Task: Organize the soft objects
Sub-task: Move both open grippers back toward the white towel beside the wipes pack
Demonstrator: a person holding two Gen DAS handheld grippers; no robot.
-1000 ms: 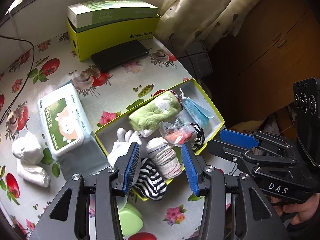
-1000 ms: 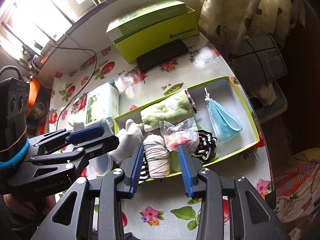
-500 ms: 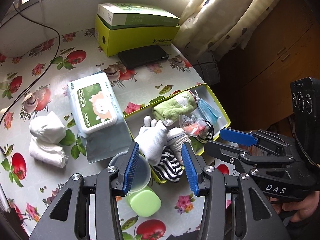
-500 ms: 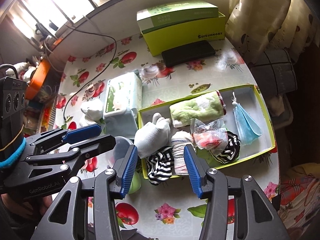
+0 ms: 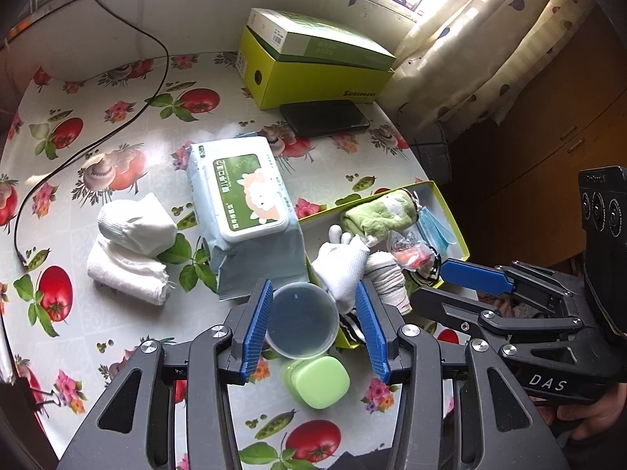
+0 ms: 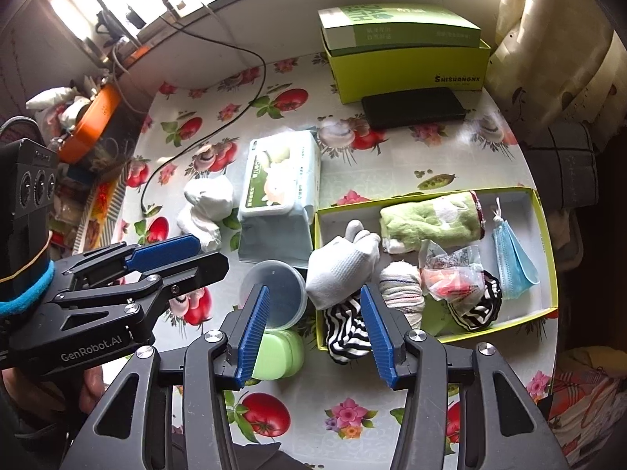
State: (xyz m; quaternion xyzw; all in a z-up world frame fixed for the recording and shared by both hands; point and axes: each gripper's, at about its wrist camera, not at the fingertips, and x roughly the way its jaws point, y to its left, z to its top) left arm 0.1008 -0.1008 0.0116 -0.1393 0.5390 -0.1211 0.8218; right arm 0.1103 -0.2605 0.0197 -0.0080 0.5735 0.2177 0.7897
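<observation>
A yellow-green open box (image 6: 546,235) lies at the table's right and holds a green plush towel (image 6: 431,217), a white glove (image 6: 341,266), a rolled striped sock (image 6: 401,293), black-and-white striped cloths (image 6: 348,333), a plastic packet (image 6: 452,274) and a blue face mask (image 6: 511,254). Two white rolled cloths (image 5: 133,246) lie on the table at the left. My left gripper (image 5: 315,321) is open and empty, above a clear round tub (image 5: 301,319). My right gripper (image 6: 315,329) is open and empty, in front of the box's left end.
A wet-wipes pack (image 5: 247,211) lies between the white cloths and the box. A green soap case (image 5: 319,380) sits by the tub. A yellow-green carton (image 5: 317,66) and a black case (image 5: 325,117) stand at the back. A black cable (image 5: 98,137) crosses the table's left.
Both grippers have drawn back and up from the box, leaving the sock and cloths in it. The view has widened to show the white cloths, tub and soap case.
</observation>
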